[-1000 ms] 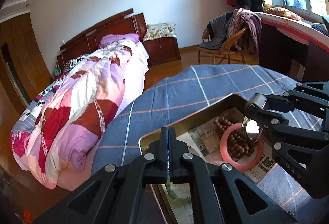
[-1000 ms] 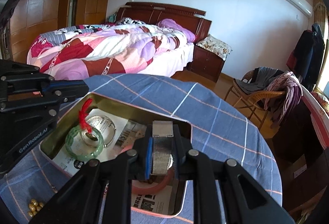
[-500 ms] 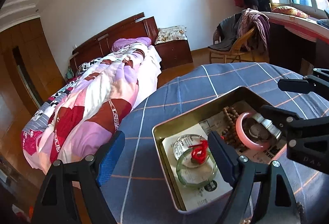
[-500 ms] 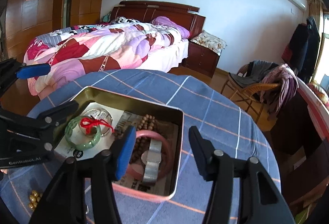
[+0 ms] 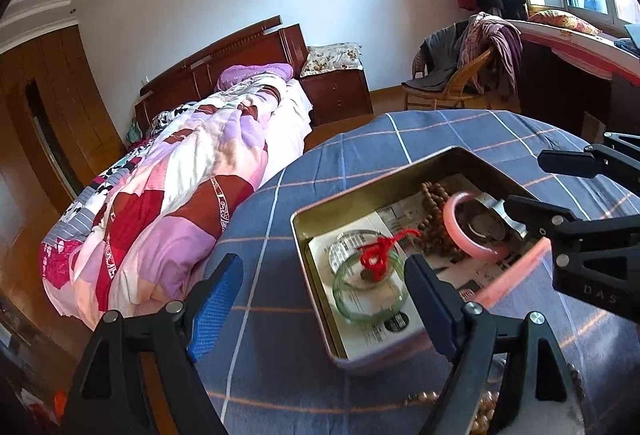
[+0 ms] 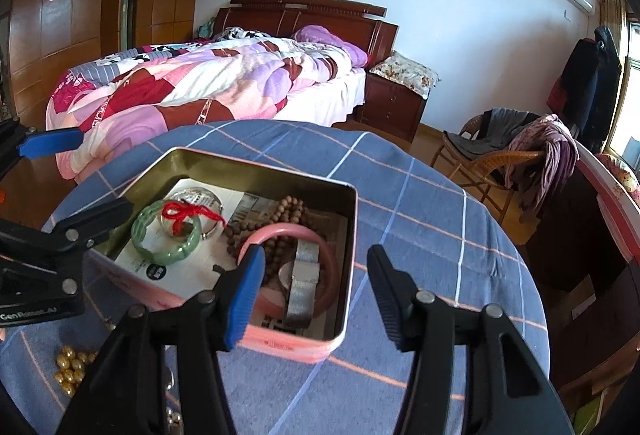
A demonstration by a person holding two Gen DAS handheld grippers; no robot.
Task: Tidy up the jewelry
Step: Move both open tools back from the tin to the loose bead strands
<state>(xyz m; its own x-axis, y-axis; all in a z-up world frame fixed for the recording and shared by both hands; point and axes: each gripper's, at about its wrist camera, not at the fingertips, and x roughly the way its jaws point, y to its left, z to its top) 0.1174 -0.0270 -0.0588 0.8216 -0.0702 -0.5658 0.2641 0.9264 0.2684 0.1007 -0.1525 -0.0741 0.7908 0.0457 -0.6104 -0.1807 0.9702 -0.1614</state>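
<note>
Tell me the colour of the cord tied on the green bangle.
Red cord on the green bangle; clearest in the right wrist view.

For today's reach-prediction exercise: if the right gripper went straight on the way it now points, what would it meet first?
Probably the near right corner of the tin. The open right gripper straddles that wall, its left finger over the pink bangle and silver watch. Depth is unclear.

tin on table; bangle left, watch right inside.
</note>
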